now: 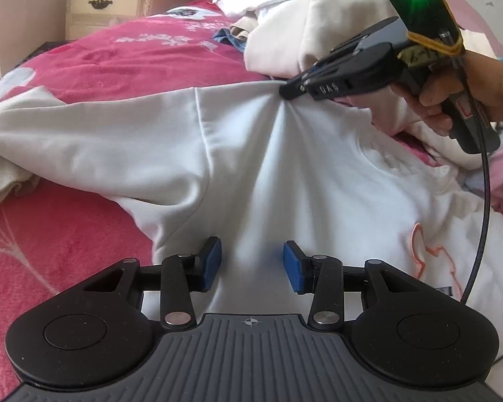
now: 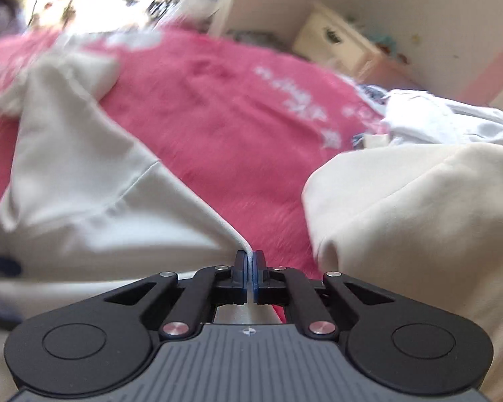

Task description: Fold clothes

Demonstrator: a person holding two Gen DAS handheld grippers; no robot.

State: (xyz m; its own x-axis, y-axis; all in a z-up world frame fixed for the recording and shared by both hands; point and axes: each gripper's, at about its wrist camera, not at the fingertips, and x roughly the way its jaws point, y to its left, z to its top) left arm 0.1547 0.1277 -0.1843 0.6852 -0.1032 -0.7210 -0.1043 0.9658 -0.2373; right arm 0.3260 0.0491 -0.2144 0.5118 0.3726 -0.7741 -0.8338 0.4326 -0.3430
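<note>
A white sweatshirt [image 1: 285,167] with a pink outline print lies spread on the pink bed cover [image 1: 134,57]. Its sleeve stretches to the left. My left gripper [image 1: 252,264] is open, its blue pads low over the sweatshirt's body, holding nothing. My right gripper [image 1: 293,88] is shut on the sweatshirt's far edge near the shoulder, and the cloth puckers toward it. In the right wrist view the right gripper [image 2: 250,273] pinches a fold of the white sweatshirt [image 2: 100,194] between its blue pads.
A pile of cream and white clothes [image 1: 301,16] lies right behind the pinched edge, and it also shows in the right wrist view [image 2: 419,217]. A cream bedside cabinet [image 1: 107,6] stands by the wall. The person's hand [image 1: 452,90] holds the right gripper.
</note>
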